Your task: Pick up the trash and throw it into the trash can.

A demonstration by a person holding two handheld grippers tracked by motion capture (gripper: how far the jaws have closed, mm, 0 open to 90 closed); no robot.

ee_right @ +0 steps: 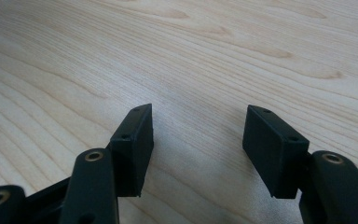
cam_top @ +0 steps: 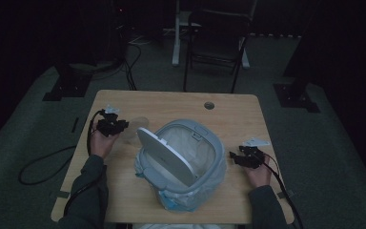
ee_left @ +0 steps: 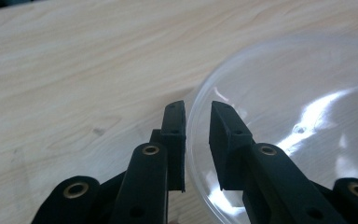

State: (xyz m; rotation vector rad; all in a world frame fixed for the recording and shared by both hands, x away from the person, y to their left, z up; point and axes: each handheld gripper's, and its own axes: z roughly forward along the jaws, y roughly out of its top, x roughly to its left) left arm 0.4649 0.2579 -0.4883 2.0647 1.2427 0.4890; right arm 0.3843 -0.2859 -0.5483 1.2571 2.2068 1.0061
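A clear plastic cup (cam_top: 136, 130) lies on its side on the wooden table (cam_top: 171, 102), just left of a grey bin (cam_top: 193, 193). The bin has a white liner (cam_top: 190, 145), and its lid (cam_top: 164, 155) stands raised. My left gripper (cam_top: 120, 126) points at the cup. In the left gripper view its jaws (ee_left: 198, 106) straddle the cup's thin rim (ee_left: 189, 135), narrow but with a gap still showing on the right side. The cup's wall (ee_left: 298, 93) curves off to the right. My right gripper (cam_top: 233, 157) rests right of the bin, open (ee_right: 198, 109) over bare wood.
A round cable hole (cam_top: 209, 105) sits near the table's far edge. A dark chair (cam_top: 219, 43) stands behind the table. Cables (cam_top: 43, 167) trail on the floor at the left. Bare wood lies in front of the bin and along the far side.
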